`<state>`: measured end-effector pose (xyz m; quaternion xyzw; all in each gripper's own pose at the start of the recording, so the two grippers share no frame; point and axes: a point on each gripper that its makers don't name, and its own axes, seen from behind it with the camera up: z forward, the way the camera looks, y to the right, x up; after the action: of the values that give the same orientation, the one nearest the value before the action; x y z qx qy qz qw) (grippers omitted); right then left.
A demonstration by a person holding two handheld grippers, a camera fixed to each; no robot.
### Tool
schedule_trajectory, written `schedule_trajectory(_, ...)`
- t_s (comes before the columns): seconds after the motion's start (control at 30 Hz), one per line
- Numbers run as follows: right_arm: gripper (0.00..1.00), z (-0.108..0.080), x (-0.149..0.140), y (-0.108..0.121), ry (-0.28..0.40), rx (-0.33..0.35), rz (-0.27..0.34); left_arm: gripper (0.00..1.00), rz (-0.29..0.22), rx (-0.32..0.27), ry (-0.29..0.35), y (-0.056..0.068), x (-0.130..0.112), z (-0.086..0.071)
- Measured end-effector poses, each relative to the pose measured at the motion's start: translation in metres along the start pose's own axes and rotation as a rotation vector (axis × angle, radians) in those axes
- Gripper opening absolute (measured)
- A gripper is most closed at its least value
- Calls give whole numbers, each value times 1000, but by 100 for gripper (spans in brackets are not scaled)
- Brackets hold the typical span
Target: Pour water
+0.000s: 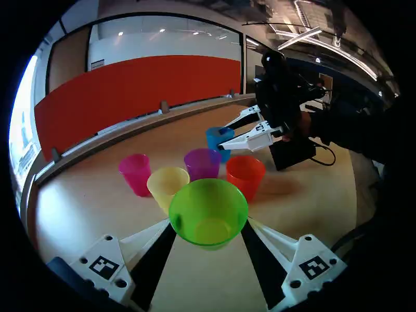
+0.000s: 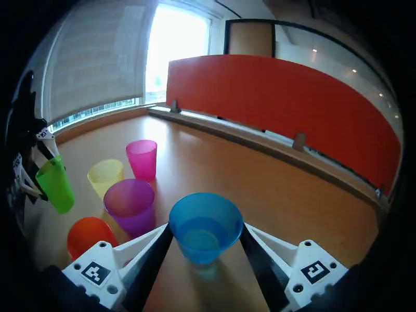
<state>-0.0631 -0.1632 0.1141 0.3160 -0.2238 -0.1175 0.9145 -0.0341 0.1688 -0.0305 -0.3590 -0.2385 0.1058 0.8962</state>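
With the left gripper [image 1: 208, 231] clamped on the green cup [image 1: 209, 210] between its fingers [image 1: 148, 244] and the right gripper [image 2: 205, 236] likewise on the blue cup [image 2: 206, 224], bring one rim just above the other and tip slowly (no jolts). Hard to make out: any water inside either cup.

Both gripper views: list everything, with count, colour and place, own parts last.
table: one, light wood, under the cups
partition: one, red, along the table's far edge
green cup: one, green, in the left claw
blue cup: one, blue, in the right claw
purple cup: one, purple, on the table, mid-cluster
orange cup: one, orange-red, beside the purple cup
pink cup: one, pink, on the table
yellow cup: one, yellow, beside the pink cup
left claw: one, white, shut on the green cup
right claw: one, white, shut on the blue cup
sleeve: one, dark, behind the right claw
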Motion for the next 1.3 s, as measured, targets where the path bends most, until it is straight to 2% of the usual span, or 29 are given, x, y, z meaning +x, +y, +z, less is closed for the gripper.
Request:
schedule_trajectory(0.2,92,-15,26,-1,82,-21,-13,83,-6,4,22,0,8,0)
schedule_trajectory(0.4,92,-32,44,-5,146,-31,5,84,1,13,52,0,18,-4)
schedule_trajectory(0.7,92,-56,65,-14,217,-54,2,83,-2,21,99,3,34,-13)
schedule_trajectory(1.0,92,-87,91,-22,319,-75,23,83,14,36,138,7,49,-24)
schedule_trajectory(1.3,91,-112,105,-24,387,-106,40,83,20,45,178,12,63,-36)
